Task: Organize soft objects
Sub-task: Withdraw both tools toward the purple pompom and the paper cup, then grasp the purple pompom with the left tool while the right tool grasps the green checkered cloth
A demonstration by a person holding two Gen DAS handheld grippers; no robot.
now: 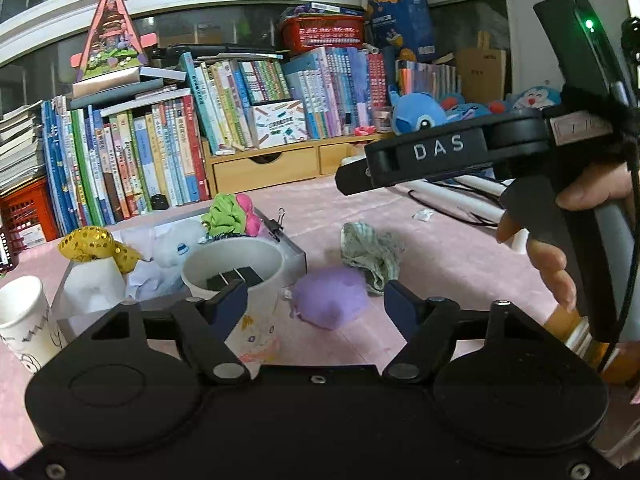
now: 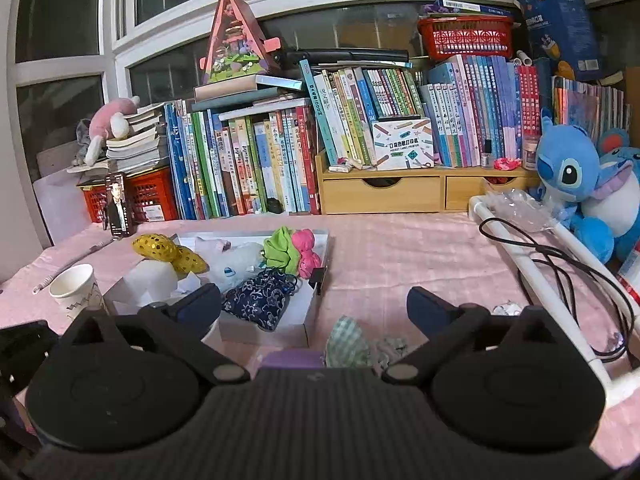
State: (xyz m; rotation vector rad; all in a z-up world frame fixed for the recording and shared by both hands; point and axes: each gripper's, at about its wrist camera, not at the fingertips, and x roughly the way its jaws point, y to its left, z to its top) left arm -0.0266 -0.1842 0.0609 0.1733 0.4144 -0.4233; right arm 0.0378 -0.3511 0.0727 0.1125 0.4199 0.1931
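Lowest in the left wrist view, the left gripper (image 1: 316, 300) has its jaws apart around a purple pouch (image 1: 330, 300) on the pink tablecloth (image 1: 420, 248), seemingly without pressing it. That pouch's long axis runs across the frame. Above and right of it a crumpled green checked cloth (image 1: 370, 254) trails toward lower right. Centre-left, a white box (image 2: 308, 312) holds soft items. Low in its own view, the right gripper (image 2: 314, 306) gapes wide and empty.

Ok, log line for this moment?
left gripper: open over purple pouch | right gripper: open, empty | checked cloth: loose on table
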